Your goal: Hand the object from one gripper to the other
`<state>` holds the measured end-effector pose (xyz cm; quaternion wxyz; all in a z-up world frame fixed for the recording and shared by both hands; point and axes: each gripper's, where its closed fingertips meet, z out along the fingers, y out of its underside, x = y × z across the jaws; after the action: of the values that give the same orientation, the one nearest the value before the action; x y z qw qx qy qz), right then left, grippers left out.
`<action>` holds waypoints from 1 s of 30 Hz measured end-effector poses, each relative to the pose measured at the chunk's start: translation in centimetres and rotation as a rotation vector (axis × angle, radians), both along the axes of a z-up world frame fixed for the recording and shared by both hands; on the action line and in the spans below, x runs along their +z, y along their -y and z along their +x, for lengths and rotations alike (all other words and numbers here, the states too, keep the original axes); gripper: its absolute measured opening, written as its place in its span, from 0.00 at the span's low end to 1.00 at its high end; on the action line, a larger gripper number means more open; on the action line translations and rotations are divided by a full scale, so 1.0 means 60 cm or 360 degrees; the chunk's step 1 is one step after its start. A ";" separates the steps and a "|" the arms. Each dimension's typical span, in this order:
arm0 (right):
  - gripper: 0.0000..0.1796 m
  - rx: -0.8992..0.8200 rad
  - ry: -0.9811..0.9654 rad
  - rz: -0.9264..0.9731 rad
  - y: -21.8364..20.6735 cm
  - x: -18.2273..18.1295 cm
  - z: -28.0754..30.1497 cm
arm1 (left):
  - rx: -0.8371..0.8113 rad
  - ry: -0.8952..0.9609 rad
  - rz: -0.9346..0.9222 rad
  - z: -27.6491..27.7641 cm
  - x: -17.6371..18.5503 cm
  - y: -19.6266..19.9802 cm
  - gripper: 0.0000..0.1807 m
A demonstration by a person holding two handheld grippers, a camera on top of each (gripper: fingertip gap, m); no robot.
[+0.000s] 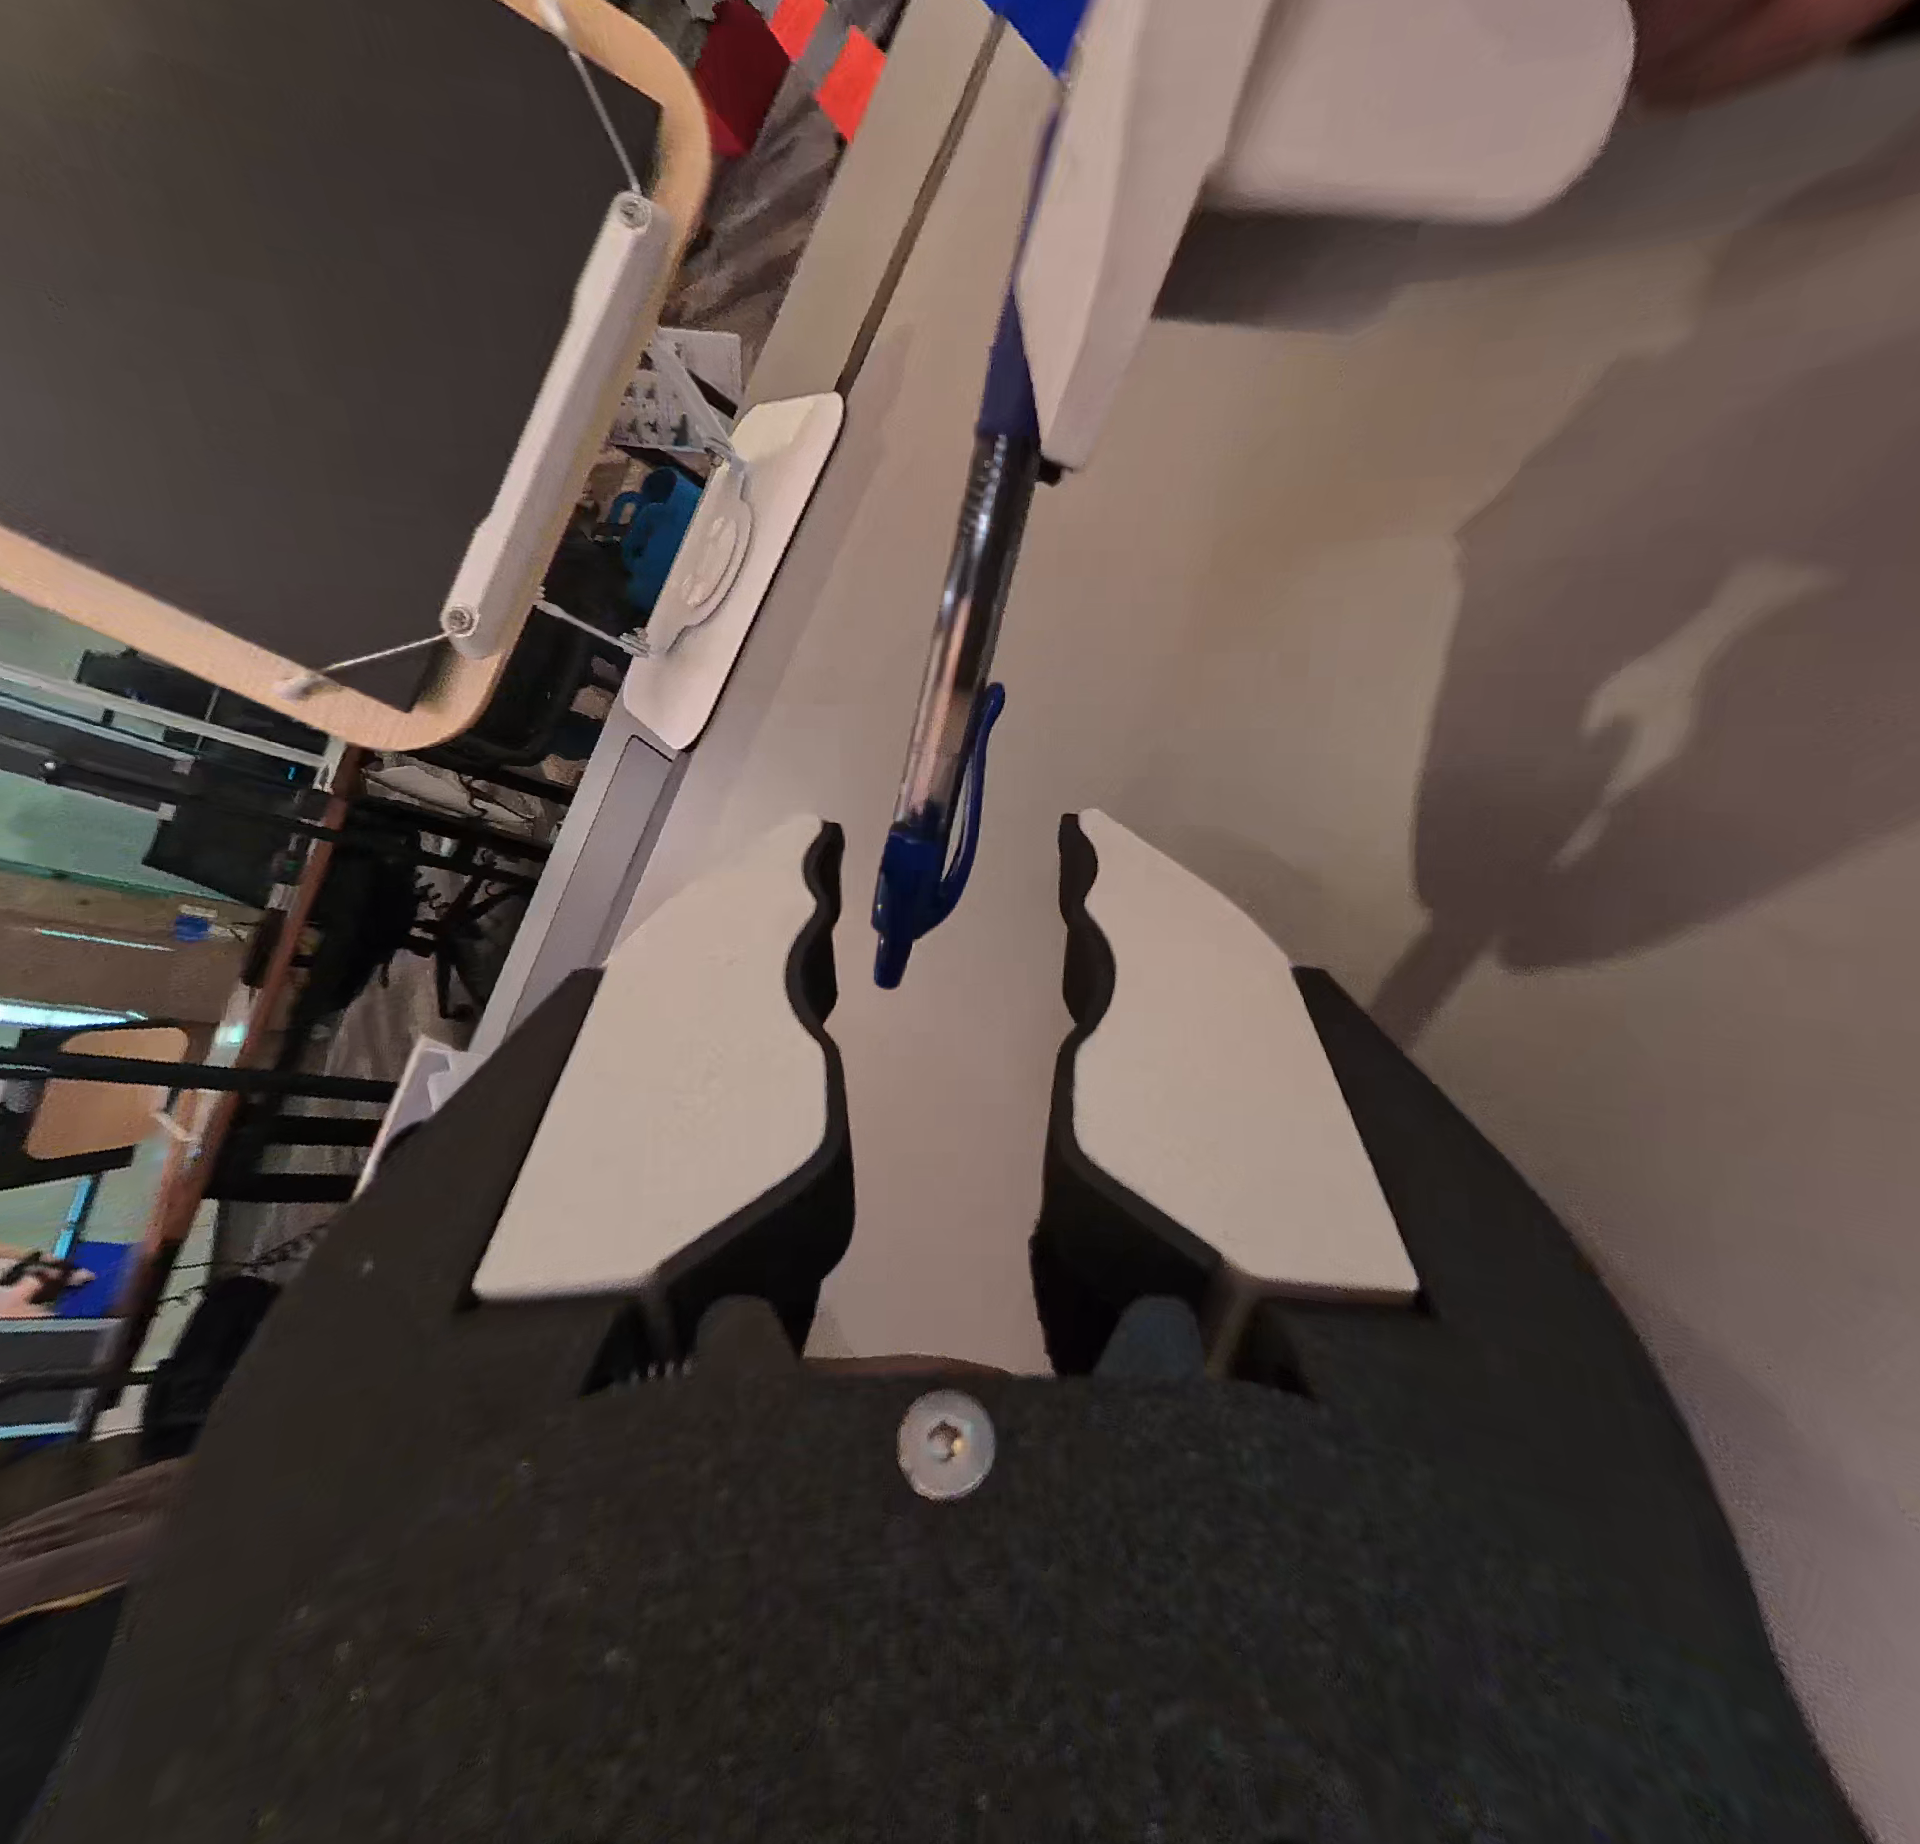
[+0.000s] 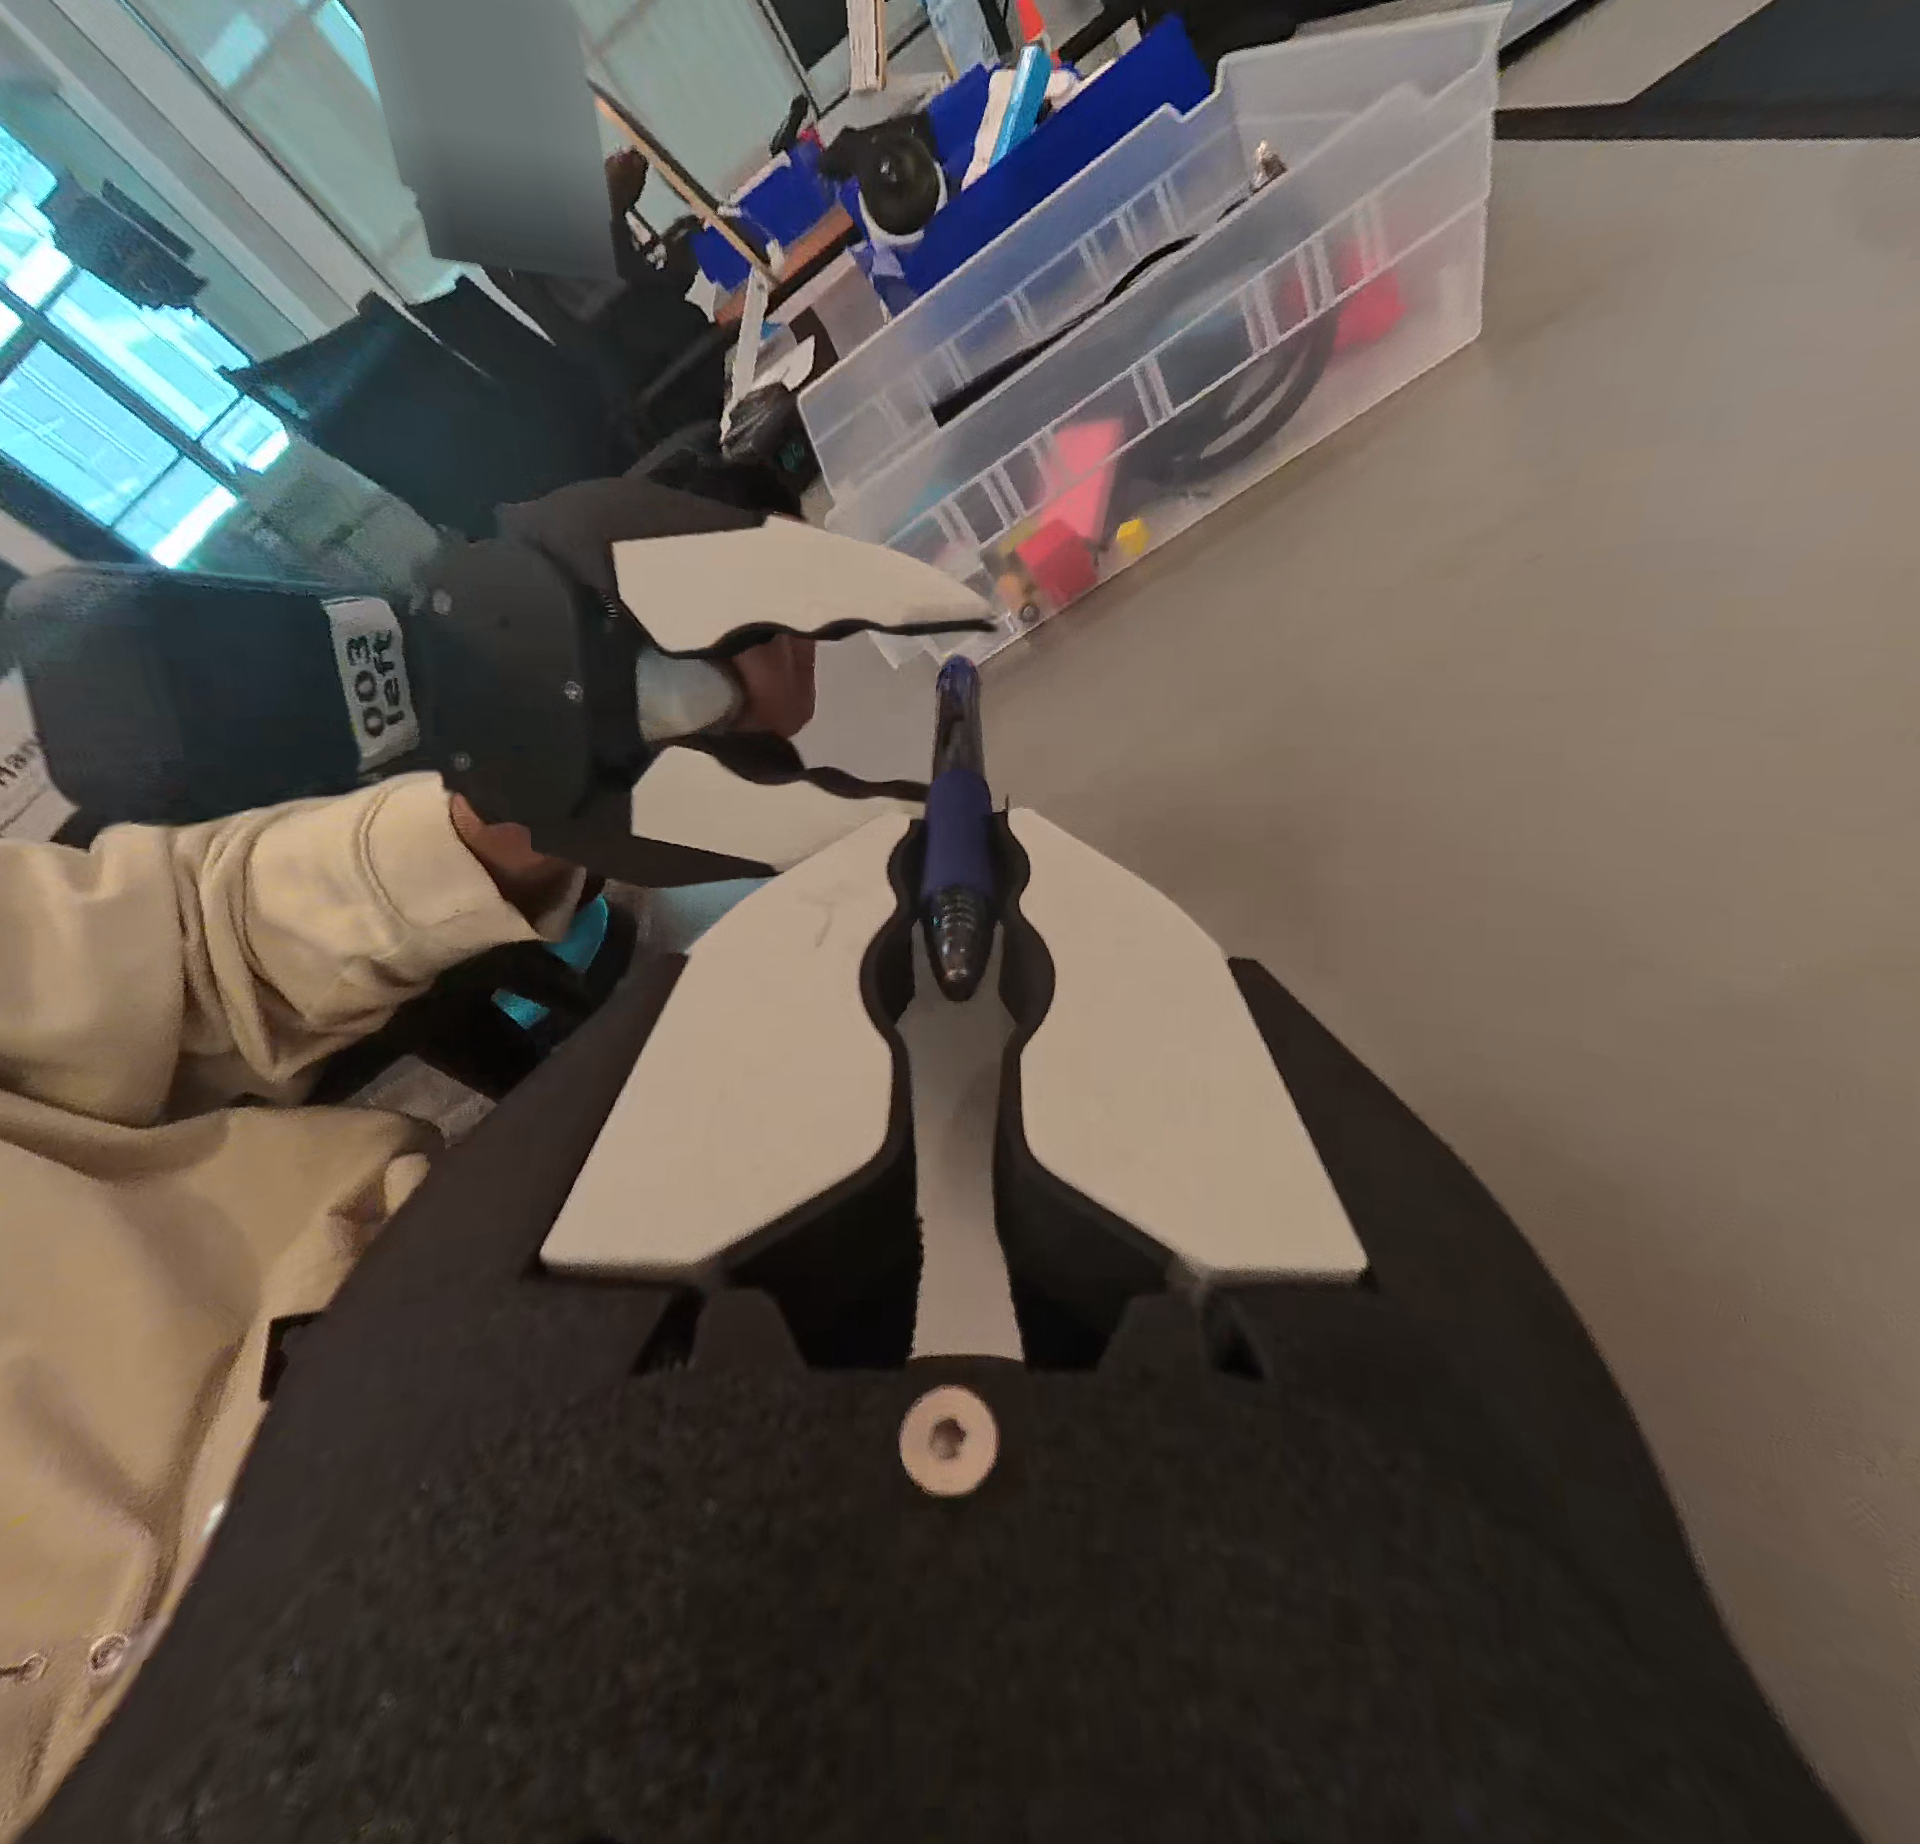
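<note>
Pen grip hidden behind right hand-held gripper.

Surface: open to the right. Clear plastic organiser: blocked the far side. Left hand-held gripper: apparently crowded the pen tip.

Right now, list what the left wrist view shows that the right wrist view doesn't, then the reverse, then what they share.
Only the left wrist view: a dark board with a light wooden rim, a white card and the pen's clip.

Only the right wrist view: a clear plastic organiser, blue bins and a cream sleeve.

Both: the blue pen, clamped in the right tongs, the open left tongs around its clicker end, and the grey table.
</note>
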<state>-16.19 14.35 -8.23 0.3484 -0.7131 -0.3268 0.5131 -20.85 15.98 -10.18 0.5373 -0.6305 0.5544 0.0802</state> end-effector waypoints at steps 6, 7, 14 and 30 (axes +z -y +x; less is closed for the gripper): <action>0.07 0.0021 0.0078 0.0052 0.004 -0.008 -0.007 | 0.0006 -0.0191 0.0104 -0.007 -0.012 -0.004 0.09; 0.07 0.0022 0.0075 0.0053 0.004 -0.009 -0.008 | 0.0011 -0.0210 0.0113 -0.008 -0.012 -0.005 0.09; 0.13 -0.0053 -0.0032 0.0181 -0.014 -0.004 0.003 | 0.0042 -0.0175 0.0133 -0.010 -0.004 -0.007 0.09; 0.25 -0.0265 -0.0688 0.0236 -0.038 0.081 0.051 | -0.0286 0.1494 -0.1127 0.053 0.070 0.049 0.09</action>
<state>-13.13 16.63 -3.37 0.5028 -0.5835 -0.2215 0.5980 -17.69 13.01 -5.97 0.4867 -0.6899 0.3019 -0.4427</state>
